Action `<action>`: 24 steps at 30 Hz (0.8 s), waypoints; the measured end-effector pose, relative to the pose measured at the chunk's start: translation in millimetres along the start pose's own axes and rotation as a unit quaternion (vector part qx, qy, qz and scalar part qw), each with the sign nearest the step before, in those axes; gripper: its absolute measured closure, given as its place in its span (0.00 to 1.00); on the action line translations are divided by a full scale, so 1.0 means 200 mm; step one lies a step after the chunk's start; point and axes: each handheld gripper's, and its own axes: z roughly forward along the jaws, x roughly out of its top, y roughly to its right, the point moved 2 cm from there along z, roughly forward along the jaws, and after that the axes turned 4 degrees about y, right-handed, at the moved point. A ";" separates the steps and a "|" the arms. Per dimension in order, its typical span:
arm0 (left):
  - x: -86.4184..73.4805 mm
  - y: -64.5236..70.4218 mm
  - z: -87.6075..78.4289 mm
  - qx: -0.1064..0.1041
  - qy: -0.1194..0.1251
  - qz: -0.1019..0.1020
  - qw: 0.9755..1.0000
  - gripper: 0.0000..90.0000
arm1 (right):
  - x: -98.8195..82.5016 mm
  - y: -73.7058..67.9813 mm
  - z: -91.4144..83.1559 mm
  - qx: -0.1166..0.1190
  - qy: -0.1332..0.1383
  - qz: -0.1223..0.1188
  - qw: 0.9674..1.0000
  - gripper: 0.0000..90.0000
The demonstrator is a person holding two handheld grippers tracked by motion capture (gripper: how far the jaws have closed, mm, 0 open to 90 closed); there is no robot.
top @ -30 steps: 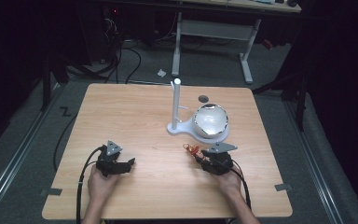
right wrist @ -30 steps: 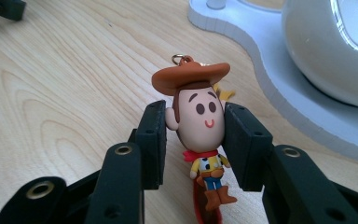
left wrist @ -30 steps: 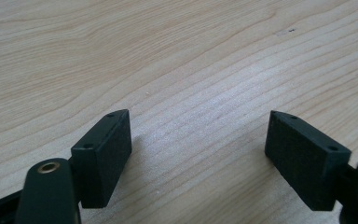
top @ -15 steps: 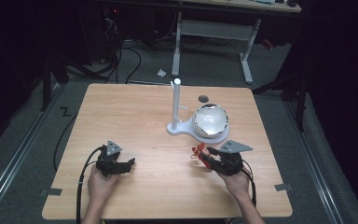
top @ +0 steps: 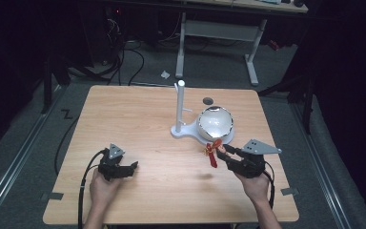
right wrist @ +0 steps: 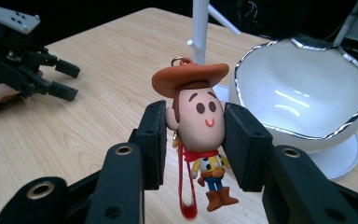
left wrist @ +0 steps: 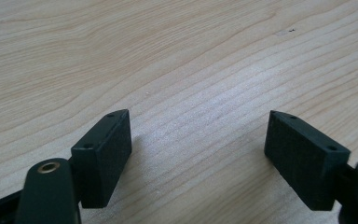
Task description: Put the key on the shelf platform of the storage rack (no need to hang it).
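Lab or test room, probably. Wooden table (top: 138, 119) alone on grey carpet (top: 19, 143), tape marks (top: 52, 195) at near corners. Cables (top: 124, 62) loose on floor at far left. White-legged desk (top: 219, 33) beyond. Surroundings dark, detail there hard to make out.

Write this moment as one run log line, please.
right tongs: shut on cowboy figure keychain | left tongs: open, over table | bowl: empty

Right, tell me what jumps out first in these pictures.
A cowboy figurine keychain is pinched by its head in the right claw, above the table's near right part. Just behind it stands a glossy white bowl beside a white peg stand. The left claw rests open near the front left.
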 end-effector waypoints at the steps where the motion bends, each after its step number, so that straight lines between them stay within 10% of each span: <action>1: 0.00 0.00 0.00 0.000 0.000 0.000 1.000 0.26 | 0.01 0.00 -0.02 -0.002 0.003 -0.002 1.000 0.68; 24: 0.00 0.00 0.00 0.000 0.000 0.001 1.000 0.26 | 0.09 0.13 -0.20 -0.024 0.038 0.029 0.999 0.68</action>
